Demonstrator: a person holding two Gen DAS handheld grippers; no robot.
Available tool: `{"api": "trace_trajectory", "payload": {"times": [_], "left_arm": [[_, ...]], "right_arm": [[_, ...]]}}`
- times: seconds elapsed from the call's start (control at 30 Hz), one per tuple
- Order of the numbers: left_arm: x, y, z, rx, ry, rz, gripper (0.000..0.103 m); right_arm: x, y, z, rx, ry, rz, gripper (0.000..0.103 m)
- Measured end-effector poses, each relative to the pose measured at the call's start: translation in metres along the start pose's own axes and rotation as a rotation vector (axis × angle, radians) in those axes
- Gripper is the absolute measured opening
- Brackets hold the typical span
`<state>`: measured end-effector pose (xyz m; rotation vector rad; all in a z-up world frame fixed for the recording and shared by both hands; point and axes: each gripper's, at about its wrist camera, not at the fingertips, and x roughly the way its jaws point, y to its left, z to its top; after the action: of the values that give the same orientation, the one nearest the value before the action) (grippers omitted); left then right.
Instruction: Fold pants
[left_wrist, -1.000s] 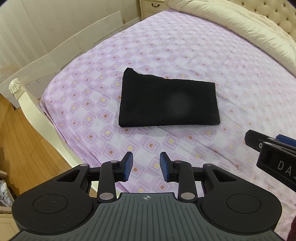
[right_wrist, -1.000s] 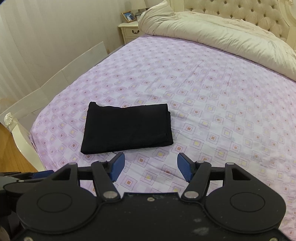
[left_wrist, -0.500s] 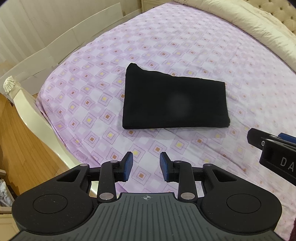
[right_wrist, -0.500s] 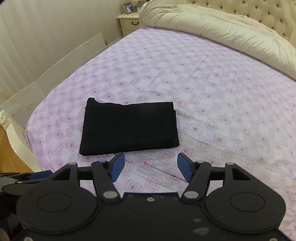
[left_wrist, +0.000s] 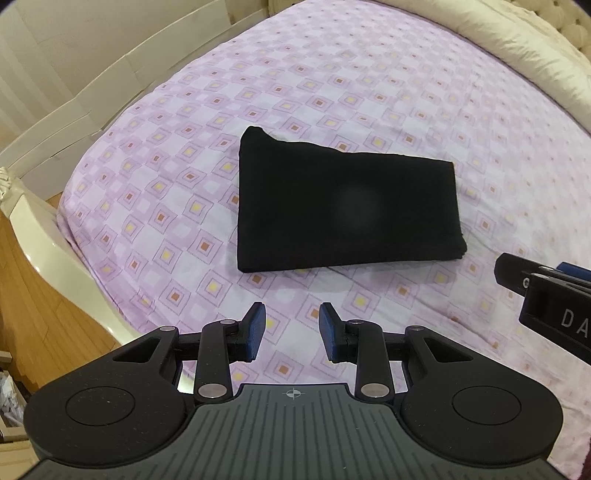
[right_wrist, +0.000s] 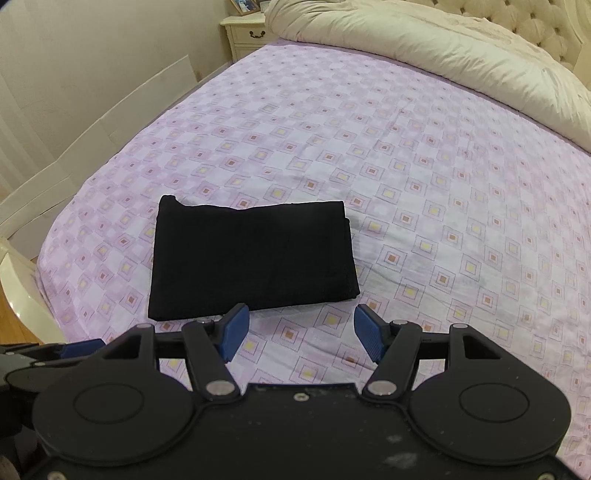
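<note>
Black pants (left_wrist: 343, 203) lie folded into a flat rectangle on the purple patterned bed sheet (left_wrist: 166, 206); they also show in the right wrist view (right_wrist: 251, 262). My left gripper (left_wrist: 291, 330) is open and empty, above the sheet in front of the pants' near edge. My right gripper (right_wrist: 299, 332) is open wide and empty, just in front of the pants' near edge. The right gripper's body shows at the right edge of the left wrist view (left_wrist: 546, 295).
A cream duvet (right_wrist: 424, 55) is piled at the head of the bed by a tufted headboard. A nightstand (right_wrist: 247, 37) stands at the far left corner. The cream bed frame (left_wrist: 55, 269) and wood floor (left_wrist: 33, 321) lie to the left.
Both grippers have moved forward and lower toward the pants, which look larger now. The jaws stay open. The pants have not moved.
</note>
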<state>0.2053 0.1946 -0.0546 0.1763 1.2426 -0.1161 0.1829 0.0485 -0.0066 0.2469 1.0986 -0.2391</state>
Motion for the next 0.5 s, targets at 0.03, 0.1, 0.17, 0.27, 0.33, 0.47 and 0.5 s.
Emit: {"api": "trace_trajectory", "payload": {"times": [0.03, 0.1, 0.17, 0.27, 0.33, 0.47, 0.5], "left_arm": [[0.001, 0.000, 0.001, 0.001, 0.002, 0.000, 0.031], [0.004, 0.000, 0.004, 0.005, 0.004, 0.000, 0.031], [0.006, 0.001, 0.006, 0.006, 0.007, 0.000, 0.031], [0.008, 0.002, 0.009, 0.009, 0.010, 0.000, 0.031], [0.010, 0.003, 0.011, 0.010, 0.012, -0.001, 0.031], [0.012, 0.004, 0.014, 0.012, 0.013, 0.001, 0.031], [0.013, 0.004, 0.015, 0.012, 0.013, 0.001, 0.031]], "right_arm": [[0.002, 0.000, 0.001, 0.002, 0.003, -0.002, 0.067], [0.006, 0.002, 0.003, 0.005, 0.008, -0.006, 0.067], [0.009, 0.003, 0.006, 0.009, 0.012, -0.009, 0.067], [0.013, 0.004, 0.008, 0.013, 0.017, -0.010, 0.067], [0.014, 0.004, 0.008, 0.015, 0.019, -0.013, 0.067], [0.018, 0.006, 0.011, 0.023, 0.022, -0.014, 0.067], [0.018, 0.006, 0.012, 0.025, 0.022, -0.014, 0.067]]}}
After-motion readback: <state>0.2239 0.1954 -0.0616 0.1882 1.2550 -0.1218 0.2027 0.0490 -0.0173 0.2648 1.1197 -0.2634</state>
